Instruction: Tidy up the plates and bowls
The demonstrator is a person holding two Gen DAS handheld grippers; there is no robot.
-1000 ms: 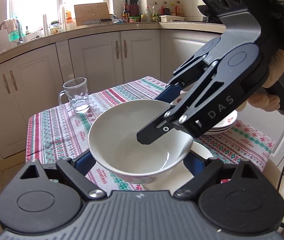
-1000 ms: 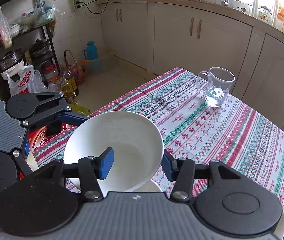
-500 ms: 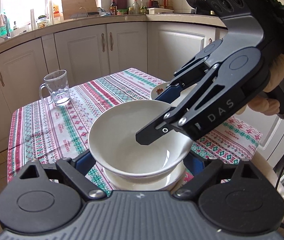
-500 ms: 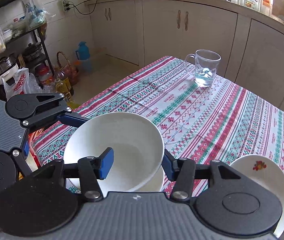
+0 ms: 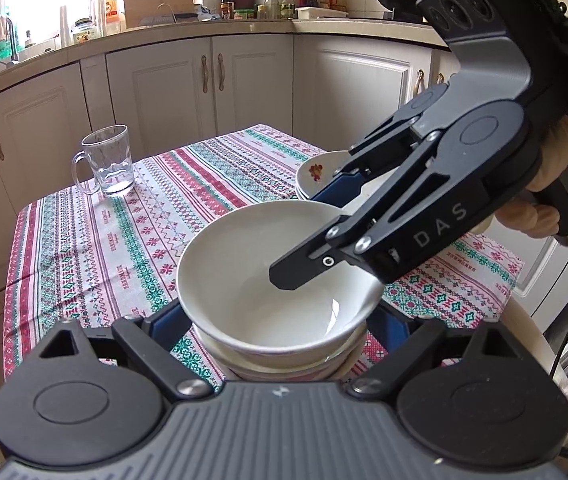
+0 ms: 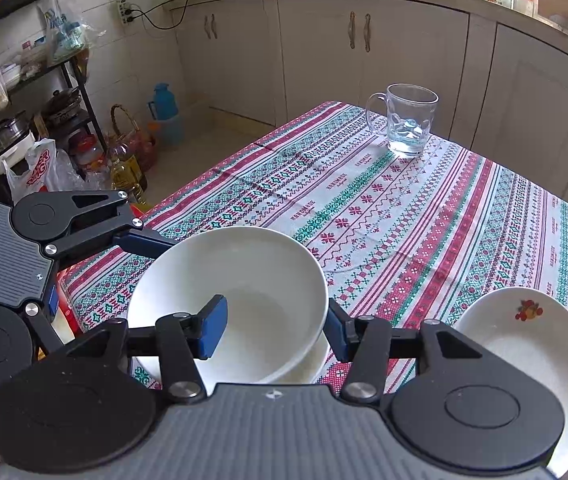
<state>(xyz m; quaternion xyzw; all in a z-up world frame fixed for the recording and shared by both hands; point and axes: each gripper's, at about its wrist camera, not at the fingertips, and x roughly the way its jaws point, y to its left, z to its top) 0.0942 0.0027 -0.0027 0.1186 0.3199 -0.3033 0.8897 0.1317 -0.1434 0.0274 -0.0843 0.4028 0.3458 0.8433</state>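
Kitchen, patterned tabletop [image 6: 424, 216]. One glass mug [image 6: 406, 124], far side. One white bowl [image 6: 235, 300] atop a bowl stack, near edge: right gripper [image 6: 271, 330] fingers clamp its rim; left gripper [image 5: 279, 322] fingers grip its sides. One plate stack [image 6: 532, 344] beside.

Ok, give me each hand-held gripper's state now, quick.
Left hand-held gripper: closed around the white bowl.
Right hand-held gripper: clamped on the same bowl's rim.
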